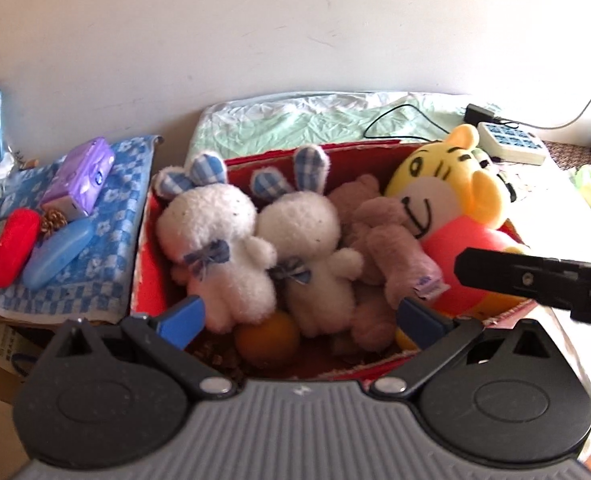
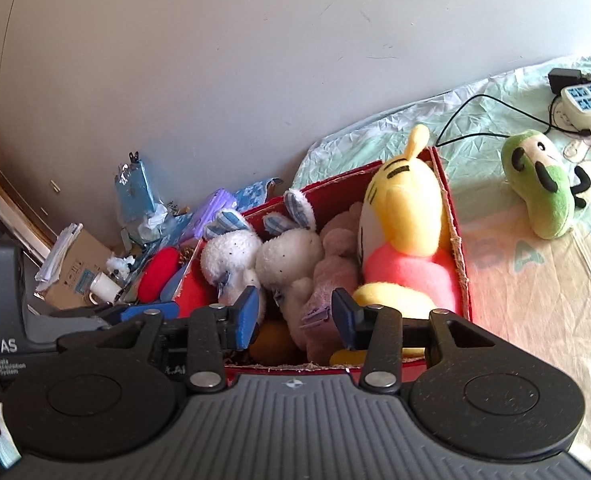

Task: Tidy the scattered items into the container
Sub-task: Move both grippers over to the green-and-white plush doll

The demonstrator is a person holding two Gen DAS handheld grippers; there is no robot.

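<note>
Bedsheet bare right of crammed red box

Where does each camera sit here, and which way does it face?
Left wrist: on the left tool, looking down into the red box from its near edge; its own blue fingers stand wide apart with nothing between them, and the right tool's black finger enters from the right.
Right wrist: on the right tool, looking across the box from its near right side; its fingers are apart and empty, and the left tool's body shows at left.
Shared: the box, two white bunnies, yellow tiger, power strip.
</note>
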